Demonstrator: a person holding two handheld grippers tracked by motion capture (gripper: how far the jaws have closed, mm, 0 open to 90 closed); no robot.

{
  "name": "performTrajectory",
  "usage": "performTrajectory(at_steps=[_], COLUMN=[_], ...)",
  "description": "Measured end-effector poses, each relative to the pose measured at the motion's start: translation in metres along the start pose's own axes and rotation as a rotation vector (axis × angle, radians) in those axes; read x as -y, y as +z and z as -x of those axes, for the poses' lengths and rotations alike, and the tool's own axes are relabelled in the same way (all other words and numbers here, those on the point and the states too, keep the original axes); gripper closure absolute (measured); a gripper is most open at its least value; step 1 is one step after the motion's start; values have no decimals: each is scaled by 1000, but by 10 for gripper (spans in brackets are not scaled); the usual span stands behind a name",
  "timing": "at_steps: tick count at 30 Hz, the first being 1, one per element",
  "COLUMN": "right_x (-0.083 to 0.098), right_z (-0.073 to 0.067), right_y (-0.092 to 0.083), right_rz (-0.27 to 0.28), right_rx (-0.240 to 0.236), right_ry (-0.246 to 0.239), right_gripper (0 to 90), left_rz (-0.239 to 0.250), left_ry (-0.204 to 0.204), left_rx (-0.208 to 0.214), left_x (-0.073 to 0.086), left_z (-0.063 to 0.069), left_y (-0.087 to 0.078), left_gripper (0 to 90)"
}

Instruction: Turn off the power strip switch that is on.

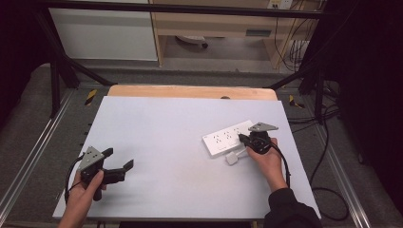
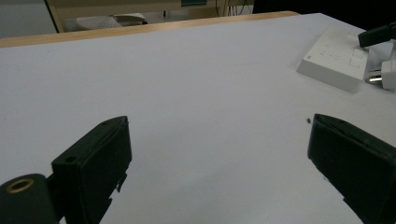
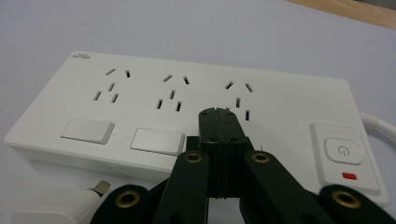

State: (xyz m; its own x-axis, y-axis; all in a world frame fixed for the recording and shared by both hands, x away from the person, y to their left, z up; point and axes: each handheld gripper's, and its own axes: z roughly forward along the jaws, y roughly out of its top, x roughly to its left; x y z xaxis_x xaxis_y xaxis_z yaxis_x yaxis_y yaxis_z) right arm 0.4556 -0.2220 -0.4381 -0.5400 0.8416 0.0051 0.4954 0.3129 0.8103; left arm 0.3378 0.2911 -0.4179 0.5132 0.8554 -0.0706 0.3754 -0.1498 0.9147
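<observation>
A white power strip [image 1: 227, 138] lies flat on the right part of the white table [image 1: 161, 128]. Its sockets, two blank plates and a power button [image 3: 343, 151] face up. A white plug [image 1: 232, 158] lies on its side just in front of the strip. My right gripper [image 1: 242, 138] is shut with nothing between its jaws. In the right gripper view its tips [image 3: 218, 114] stand over the strip [image 3: 140, 93] by the socket nearest the button, and I cannot tell whether they touch. My left gripper [image 1: 119, 158] rests open at the front left, its jaws [image 2: 219, 123] wide apart over bare table.
The strip's white cable [image 3: 378, 123] leaves past the button end. A wooden edge [image 1: 190, 91] runs along the far side of the table. Black frame posts [image 1: 56, 76] and loose cables [image 1: 328, 142] stand on the floor around it.
</observation>
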Motion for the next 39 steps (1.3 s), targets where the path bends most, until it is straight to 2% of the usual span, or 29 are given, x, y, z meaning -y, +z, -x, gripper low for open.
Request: performTrajectory(at_steps=[17,20,21,27,30,36,39], right_x=[0,1,0,0,1,3,3], right_z=[-1,-4,-5,-5,1,4,4], right_y=[0,3,4,3,0,-1,-1], right_rz=[4,-7,-7,-5,0,5,7], right_rx=[-8,-31,-22,-15,20,17,11], right_ry=[4,5,-10,-8,10,34,30], right_gripper=[900,900,900,900,900,900,900], left_rz=[-1,1,0,4,4,1,2], left_ry=[2,2,2,0,1,4,3], left_rx=[1,0,0,0,1,1,0], left_x=[0,0,0,0,0,0,0], left_z=[0,0,0,0,0,1,0], left_y=[0,0,0,-1,-1,0,-1], left_gripper=[62,62,62,62,62,62,62])
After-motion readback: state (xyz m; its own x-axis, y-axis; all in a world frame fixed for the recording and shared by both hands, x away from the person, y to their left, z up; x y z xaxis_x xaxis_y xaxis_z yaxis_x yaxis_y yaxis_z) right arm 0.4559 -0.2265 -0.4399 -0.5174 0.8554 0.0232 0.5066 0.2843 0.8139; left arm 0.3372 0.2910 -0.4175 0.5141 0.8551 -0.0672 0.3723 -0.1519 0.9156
